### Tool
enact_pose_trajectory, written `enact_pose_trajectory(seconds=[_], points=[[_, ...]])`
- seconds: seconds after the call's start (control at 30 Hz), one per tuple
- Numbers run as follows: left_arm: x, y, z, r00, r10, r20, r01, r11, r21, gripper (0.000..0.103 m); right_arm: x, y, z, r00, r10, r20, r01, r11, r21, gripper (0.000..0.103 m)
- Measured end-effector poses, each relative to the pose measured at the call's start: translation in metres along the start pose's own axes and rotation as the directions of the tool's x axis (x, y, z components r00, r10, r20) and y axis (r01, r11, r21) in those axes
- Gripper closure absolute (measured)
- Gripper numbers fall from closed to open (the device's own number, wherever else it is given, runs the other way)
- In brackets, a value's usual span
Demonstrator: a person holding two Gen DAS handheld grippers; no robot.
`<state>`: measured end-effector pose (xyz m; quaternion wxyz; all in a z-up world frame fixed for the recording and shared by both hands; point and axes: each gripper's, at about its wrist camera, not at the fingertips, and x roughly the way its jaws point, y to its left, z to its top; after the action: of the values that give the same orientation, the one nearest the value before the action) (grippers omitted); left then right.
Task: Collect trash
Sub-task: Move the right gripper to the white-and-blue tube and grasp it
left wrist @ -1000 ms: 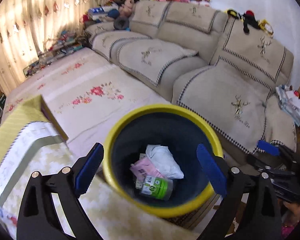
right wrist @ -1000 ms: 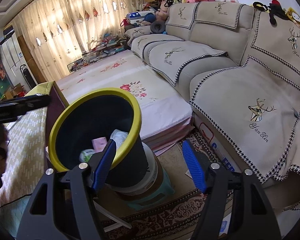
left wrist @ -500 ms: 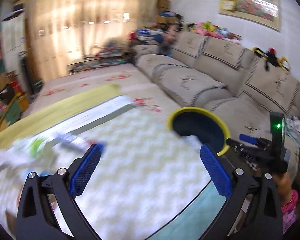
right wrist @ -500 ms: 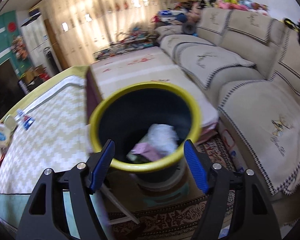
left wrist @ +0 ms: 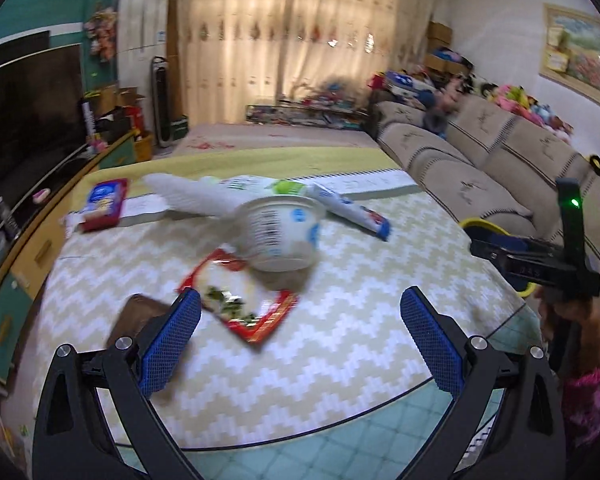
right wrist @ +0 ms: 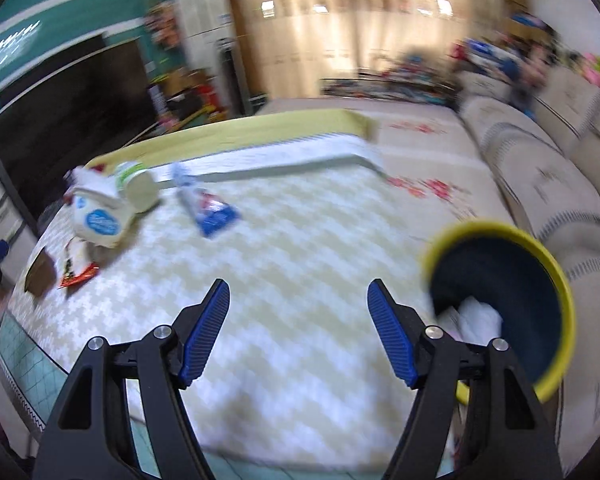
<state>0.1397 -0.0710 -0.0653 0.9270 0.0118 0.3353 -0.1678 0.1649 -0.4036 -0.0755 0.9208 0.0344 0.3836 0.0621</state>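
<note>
A white tub with a blue label is lying tipped at frame centre on the zigzag-patterned bench, beside a red wrapper. Both the left hand-held gripper and right hand-held gripper are angling downward, gaping wide, holding nothing.

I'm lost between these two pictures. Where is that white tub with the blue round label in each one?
Left wrist view: the white tub lies on its side at the centre, on the zigzag cloth, just beyond the red wrapper.
Right wrist view: the same tub sits far left, beside the wrapper.
Shared landmark: the blue-and-white tube lies just right of the tub in both.
</note>
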Motion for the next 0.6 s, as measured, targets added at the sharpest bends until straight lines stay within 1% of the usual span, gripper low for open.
enact_pose_trajectory(seconds=[0.03, 0.17, 0.2, 0.43, 0.6], points=[[-0.004, 0.007, -0.002, 1.0, 0.006, 0.008, -0.006, 1.0, -0.008, 0.005, 0.007, 0.007, 0.007, 1.0, 0.016, -0.005, -0.016, 1.0, -0.019, 0.035], [-0.008, 0.012, -0.003, 1.0, 0.018, 0.02, -0.018, 1.0, -0.021, 0.005, 0.045, 0.038, 0.036, 0.996, 0.076, -0.044, -0.08, 0.992, -0.101, 0.035], [-0.009, 0.012, -0.002, 1.0, 0.022, 0.021, -0.022, 1.0, -0.021, 0.005, 0.055, 0.044, 0.042, 0.995, 0.08, -0.055, -0.086, 0.989, -0.118, 0.035], [-0.007, 0.022, -0.003, 0.999, 0.038, 0.01, -0.037, 0.998, -0.046, 0.005, 0.113, 0.065, 0.065, 0.988, 0.074, -0.133, -0.098, 0.978, -0.186, 0.035], [0.001, 0.026, -0.005, 0.999, 0.04, -0.001, -0.04, 0.998, -0.058, 0.005, 0.136, 0.069, 0.072, 0.984, 0.072, -0.163, -0.106, 0.971, -0.212, 0.035]])
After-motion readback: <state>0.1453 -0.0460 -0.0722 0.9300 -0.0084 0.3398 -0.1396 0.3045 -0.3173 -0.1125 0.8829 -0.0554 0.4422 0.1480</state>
